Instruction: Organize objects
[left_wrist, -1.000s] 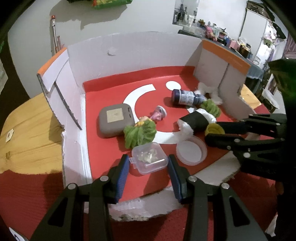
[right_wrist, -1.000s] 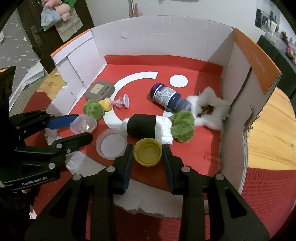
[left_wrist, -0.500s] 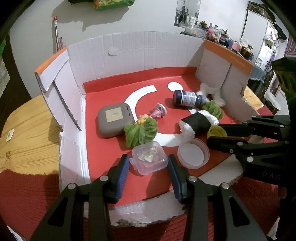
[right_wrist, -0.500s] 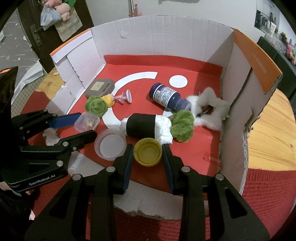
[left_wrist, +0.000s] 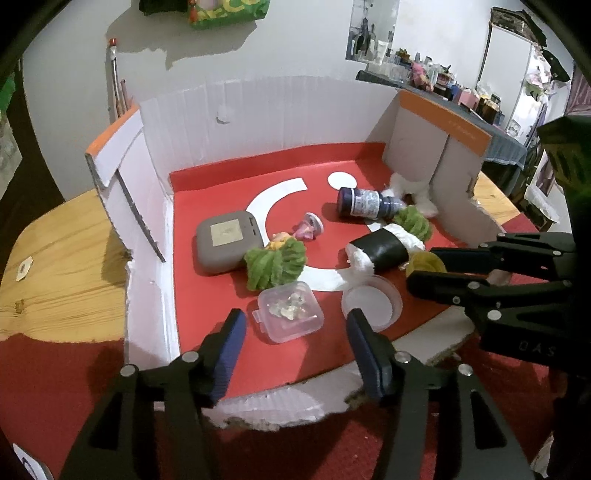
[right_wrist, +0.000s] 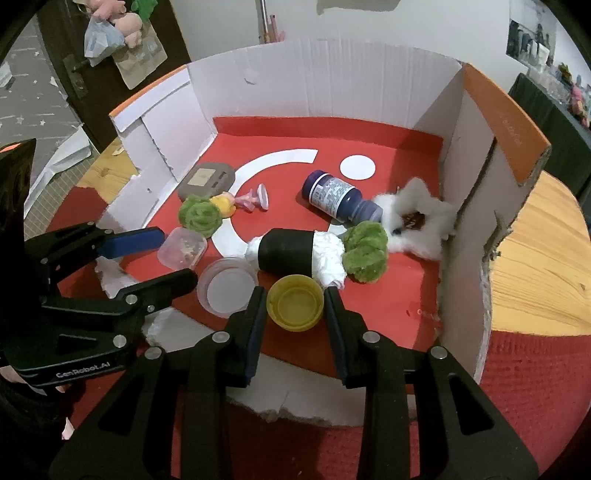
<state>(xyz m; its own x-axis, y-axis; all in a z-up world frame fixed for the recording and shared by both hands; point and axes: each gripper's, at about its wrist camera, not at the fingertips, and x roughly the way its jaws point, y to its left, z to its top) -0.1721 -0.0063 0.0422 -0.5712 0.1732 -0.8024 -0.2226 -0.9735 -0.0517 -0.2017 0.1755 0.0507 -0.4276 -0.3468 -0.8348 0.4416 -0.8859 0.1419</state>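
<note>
Lying at lower centre of the left wrist view, the small clear plastic box (left_wrist: 290, 311) sat between the left gripper (left_wrist: 293, 332), whose jaws had just been opening and stood clear of it. Rightward, the right gripper (right_wrist: 295, 308) pinched the yellow cap (right_wrist: 295, 302) on the red floor of the cardboard box (right_wrist: 369, 92).

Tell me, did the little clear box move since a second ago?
No. The clear box still sits just below the green pom-pom; only the left tool opened around it.
</note>
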